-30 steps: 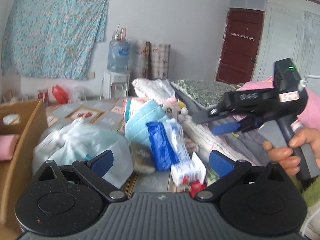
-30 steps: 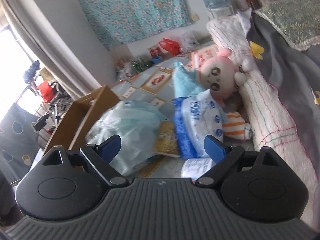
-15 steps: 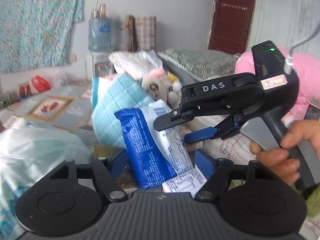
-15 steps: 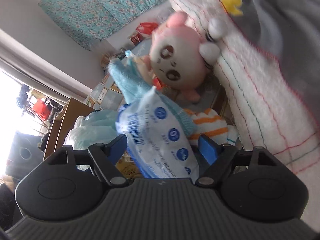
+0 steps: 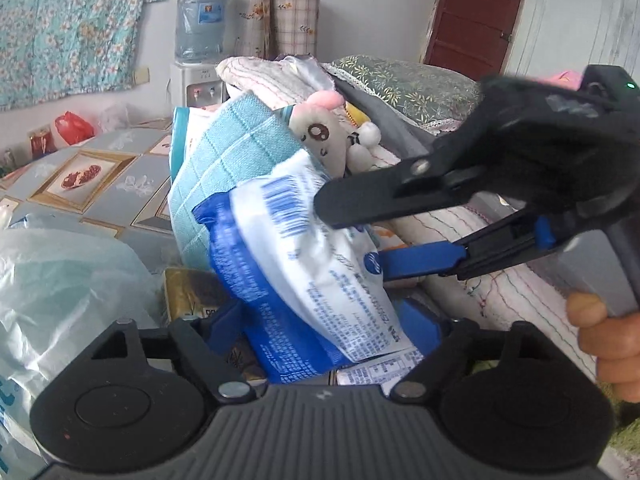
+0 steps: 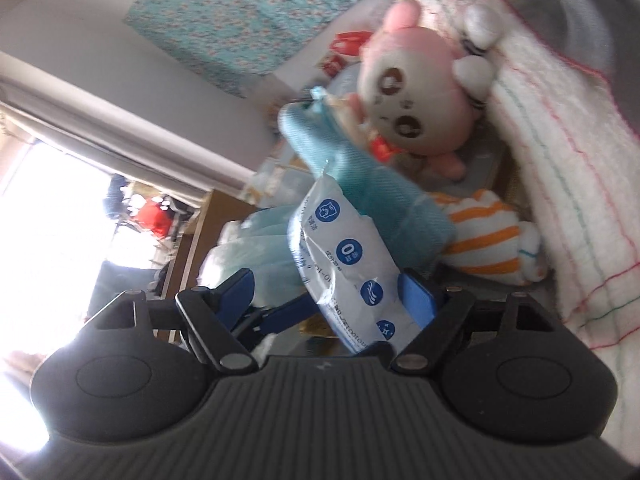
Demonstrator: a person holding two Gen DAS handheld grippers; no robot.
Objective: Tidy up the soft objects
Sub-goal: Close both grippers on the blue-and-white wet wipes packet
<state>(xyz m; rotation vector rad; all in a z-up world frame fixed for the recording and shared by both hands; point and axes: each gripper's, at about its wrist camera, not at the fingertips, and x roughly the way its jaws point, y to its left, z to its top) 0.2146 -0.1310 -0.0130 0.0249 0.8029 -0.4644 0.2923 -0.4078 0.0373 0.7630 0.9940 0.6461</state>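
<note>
Now both tongs have closed in on the same blue-and-white wipes pack, where a second ago they stood back from the pile.

Left tongs: jaws narrowed, then have just been opening again; the pack's lower end sits between the blue pads, though whether they press it cannot be told.

Right tongs: jaws drew in a little and now hold steady, spread, with the pack's other end between them. One pad lies against the film; a firm pinch is not evident.

Reading: a two-handed pickup of the pack looks about to start; nothing is sorted yet.

Pack leans against a folded blue towel, in the heap on the tiled surface beside the bed.

Materials:
- pack: glossy crinkled film, soft fill, likely to slip and buckle
- towel: ribbed knit, folded thick
- pink plush doll: round head, fuzzy
- orange-striped sock: fleecy, bunched
- pale plastic bag: thin, billowy
- white blanket: looped pile with coloured threads
</note>
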